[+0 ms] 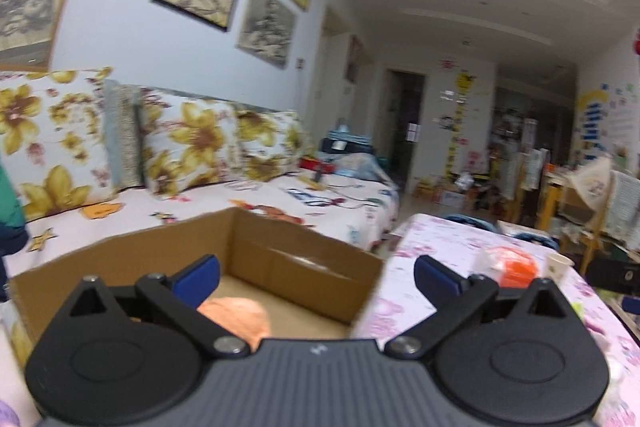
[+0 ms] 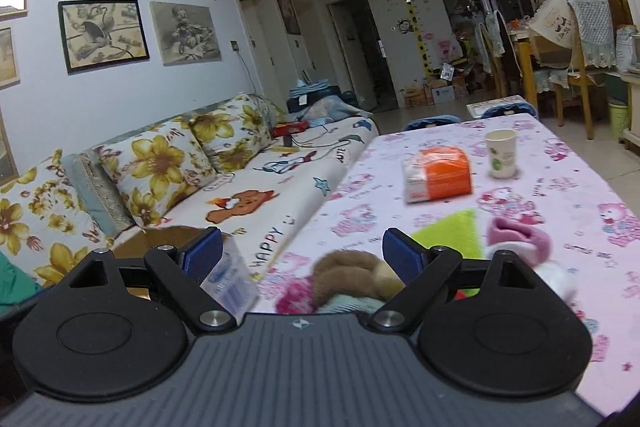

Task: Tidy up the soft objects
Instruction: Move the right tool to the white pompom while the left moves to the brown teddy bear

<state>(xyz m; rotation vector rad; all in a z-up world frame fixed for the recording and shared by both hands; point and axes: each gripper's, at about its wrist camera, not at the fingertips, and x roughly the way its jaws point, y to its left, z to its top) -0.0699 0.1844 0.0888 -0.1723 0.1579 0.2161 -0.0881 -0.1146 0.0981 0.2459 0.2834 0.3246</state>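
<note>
We see the left gripper [image 1: 316, 277] with its jaws spread wide and empty, hanging over a brown cardboard box [image 1: 304, 259] whose creased walls stand open. Inside, on the floor of the box, lies a rounded, fuzzy peach toy [image 1: 240, 315] (partly hidden by the gripper body). The right gripper [image 2: 302, 253] is likewise wide, gripping nothing; between its blue ribbed pads [image 2: 402, 255] on the pink printed tablecloth [image 2: 560, 235] sits a heap of plush [image 2: 348, 275], tan fur and magenta fluff. Farther right lie a lime cloth [image 2: 452, 233] and a pink knit sock [image 2: 520, 237].
</note>
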